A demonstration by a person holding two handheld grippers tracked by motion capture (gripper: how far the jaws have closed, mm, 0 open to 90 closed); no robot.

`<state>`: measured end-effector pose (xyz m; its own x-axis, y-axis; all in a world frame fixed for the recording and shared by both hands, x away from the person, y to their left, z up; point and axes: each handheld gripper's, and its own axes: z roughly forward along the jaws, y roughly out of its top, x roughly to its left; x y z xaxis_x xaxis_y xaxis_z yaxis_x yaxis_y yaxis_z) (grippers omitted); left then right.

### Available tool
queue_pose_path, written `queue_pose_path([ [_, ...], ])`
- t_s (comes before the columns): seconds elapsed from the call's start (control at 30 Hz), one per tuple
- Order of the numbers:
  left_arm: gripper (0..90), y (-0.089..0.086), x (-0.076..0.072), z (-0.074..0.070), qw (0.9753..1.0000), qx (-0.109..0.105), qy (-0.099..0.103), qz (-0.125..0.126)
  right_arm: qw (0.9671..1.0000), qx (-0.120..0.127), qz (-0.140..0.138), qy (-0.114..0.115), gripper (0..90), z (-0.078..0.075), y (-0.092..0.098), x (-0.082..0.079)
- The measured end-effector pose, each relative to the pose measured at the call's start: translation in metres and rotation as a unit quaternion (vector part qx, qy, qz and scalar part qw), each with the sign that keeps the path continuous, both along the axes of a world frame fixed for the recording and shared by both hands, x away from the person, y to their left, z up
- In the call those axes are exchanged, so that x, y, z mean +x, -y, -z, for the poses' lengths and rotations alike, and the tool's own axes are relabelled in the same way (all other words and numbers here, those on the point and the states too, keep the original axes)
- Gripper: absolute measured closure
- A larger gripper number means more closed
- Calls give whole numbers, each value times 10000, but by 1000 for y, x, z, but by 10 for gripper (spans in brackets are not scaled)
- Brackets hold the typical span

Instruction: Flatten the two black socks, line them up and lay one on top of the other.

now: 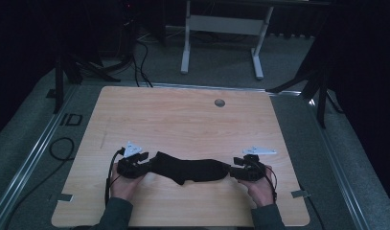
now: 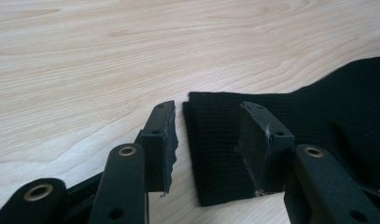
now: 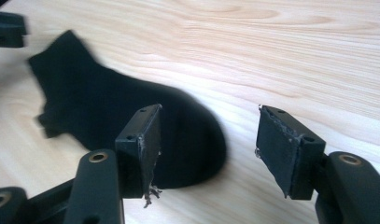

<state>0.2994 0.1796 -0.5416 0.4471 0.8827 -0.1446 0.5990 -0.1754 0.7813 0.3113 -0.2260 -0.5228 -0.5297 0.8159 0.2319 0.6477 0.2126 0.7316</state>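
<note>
High view first: at the lower edge of the frame my forearms come in, and just above them my left gripper [image 1: 135, 163] and right gripper [image 1: 247, 168] sit at either end of a black sock [image 1: 190, 168], which lies flat across the lower middle of the wooden table [image 1: 183, 115]. Left gripper view puts my jaws spread wide at the bottom of the frame, with the ribbed cuff end of the sock between them, its edge nearer the right-hand pad, nothing pinched yet. Right gripper view shows my other jaws equally parted, the rounded toe end lying behind the left jaw at centre left, the sock running off toward the upper left corner, a little blurred. I judge the sock light, soft and limp: it will sag and fold when lifted and needs no hard squeeze. The cuff's double-thick ribbed edge looks like the surest place to nip, and the toe tip the match for it. Farther up the high view, a small round grommet [image 1: 220, 102] sits near the table's far edge, with dark floor and a desk frame beyond.
</note>
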Motion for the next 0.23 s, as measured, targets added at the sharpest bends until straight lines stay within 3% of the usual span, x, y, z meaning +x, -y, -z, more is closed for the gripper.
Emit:
queue_pose_path([
  [0.07, 568, -2, 1, 1, 10000, 22, -43, -63, 9999, -23, 124, 9, 390, 2, 6, 2],
  [0.23, 563, -8, 3, 1, 9998, 107, -101, -161, 9982, -348, 481, -2, 389, 12, 18, 8],
])
